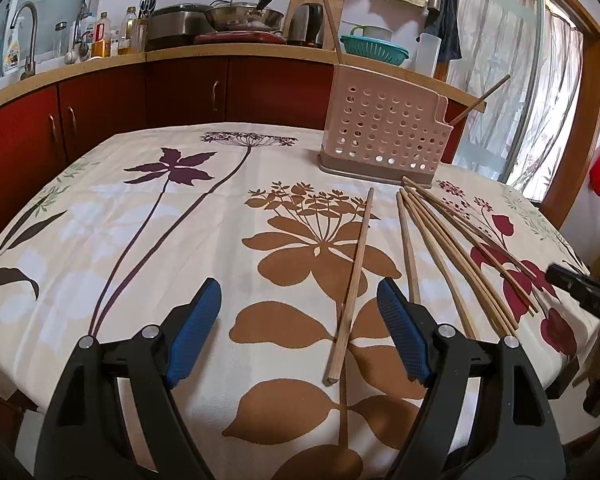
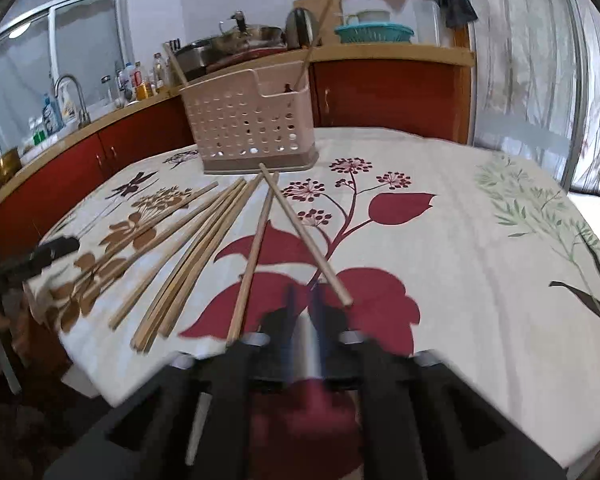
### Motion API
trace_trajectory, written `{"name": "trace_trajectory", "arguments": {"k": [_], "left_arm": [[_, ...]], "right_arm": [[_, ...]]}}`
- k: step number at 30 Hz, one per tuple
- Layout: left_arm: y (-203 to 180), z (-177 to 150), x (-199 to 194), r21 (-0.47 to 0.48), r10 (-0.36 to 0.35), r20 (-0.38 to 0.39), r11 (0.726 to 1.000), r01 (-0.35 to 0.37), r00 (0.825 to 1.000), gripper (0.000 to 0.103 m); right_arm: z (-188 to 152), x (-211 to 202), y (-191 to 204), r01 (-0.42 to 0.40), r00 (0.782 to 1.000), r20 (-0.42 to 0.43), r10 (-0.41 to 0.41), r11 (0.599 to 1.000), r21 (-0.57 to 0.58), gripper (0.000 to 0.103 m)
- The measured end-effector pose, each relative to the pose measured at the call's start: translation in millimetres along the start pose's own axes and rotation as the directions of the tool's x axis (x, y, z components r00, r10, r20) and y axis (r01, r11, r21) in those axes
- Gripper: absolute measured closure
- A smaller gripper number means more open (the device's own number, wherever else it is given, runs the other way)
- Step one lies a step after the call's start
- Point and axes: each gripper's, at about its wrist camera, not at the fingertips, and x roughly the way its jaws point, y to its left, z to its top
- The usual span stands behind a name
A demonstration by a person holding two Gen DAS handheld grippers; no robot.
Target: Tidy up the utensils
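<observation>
Several wooden chopsticks [image 1: 440, 240] lie fanned on the floral tablecloth; they also show in the right wrist view [image 2: 196, 252]. A single chopstick [image 1: 352, 284] lies between my left gripper's fingers. My left gripper [image 1: 300, 308] is open above the cloth, touching nothing. A pink perforated utensil holder [image 1: 384, 128] stands at the table's back with chopsticks leaning in it; it also shows in the right wrist view [image 2: 248, 120]. My right gripper [image 2: 304, 304] is blurred, fingers close together and empty, near the ends of two crossed chopsticks [image 2: 304, 240].
The table [image 1: 100, 208] carries a flowered cloth and stands in front of red cabinets [image 1: 180, 88]. The counter holds a wok [image 1: 244, 16], kettle [image 1: 308, 24], teal colander [image 1: 374, 50], bottles and a tap. The right gripper's tip [image 1: 580, 284] shows at the right edge.
</observation>
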Motion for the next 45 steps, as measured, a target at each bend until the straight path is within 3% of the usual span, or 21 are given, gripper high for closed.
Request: {"name": "trace_trajectory", "arguments": {"k": [2, 7, 10, 12, 25, 30, 37, 40, 45], "left_arm": [[0, 1, 1, -0.001, 0.000, -0.002, 1.000, 0.000, 1.000, 0.025], [1, 1, 3, -0.007, 0.003, -0.001, 1.000, -0.003, 1.000, 0.025], [4, 1, 6, -0.020, 0.003, -0.008, 1.000, -0.004, 1.000, 0.025], [5, 1, 8, -0.029, -0.001, -0.015, 1.000, 0.000, 1.000, 0.025], [6, 0, 9, -0.047, -0.012, -0.013, 0.999, 0.011, 1.000, 0.025], [4, -3, 10, -0.045, -0.017, -0.016, 0.999, 0.016, 1.000, 0.025], [-2, -8, 7, -0.026, -0.003, 0.000, 1.000, 0.003, 1.000, 0.025], [-4, -11, 7, -0.021, 0.000, 0.002, 1.000, 0.000, 1.000, 0.025], [-10, -16, 9, 0.006, 0.009, 0.004, 1.000, -0.009, 1.000, 0.025]], "right_arm": [[6, 7, -6, 0.007, 1.000, 0.008, -0.007, 1.000, 0.016, 0.068], [11, 33, -10, 0.009, 0.997, -0.079, -0.008, 1.000, 0.013, 0.069], [12, 38, -4, 0.021, 0.995, -0.094, -0.024, 0.999, -0.030, 0.077], [13, 40, 1, 0.040, 0.993, -0.105, -0.047, 0.997, -0.061, 0.092], [11, 19, 14, 0.014, 0.992, -0.127, -0.024, 0.997, -0.078, 0.096], [-9, 7, 16, -0.011, 0.991, -0.130, 0.006, 0.999, -0.038, 0.096], [-23, -1, 15, -0.008, 1.000, -0.025, 0.007, 0.999, -0.040, 0.094], [-27, 2, 18, -0.006, 1.000, -0.008, 0.005, 0.999, -0.053, 0.079], [-32, 1, 17, -0.004, 1.000, 0.030, 0.005, 0.999, -0.044, 0.078]]}}
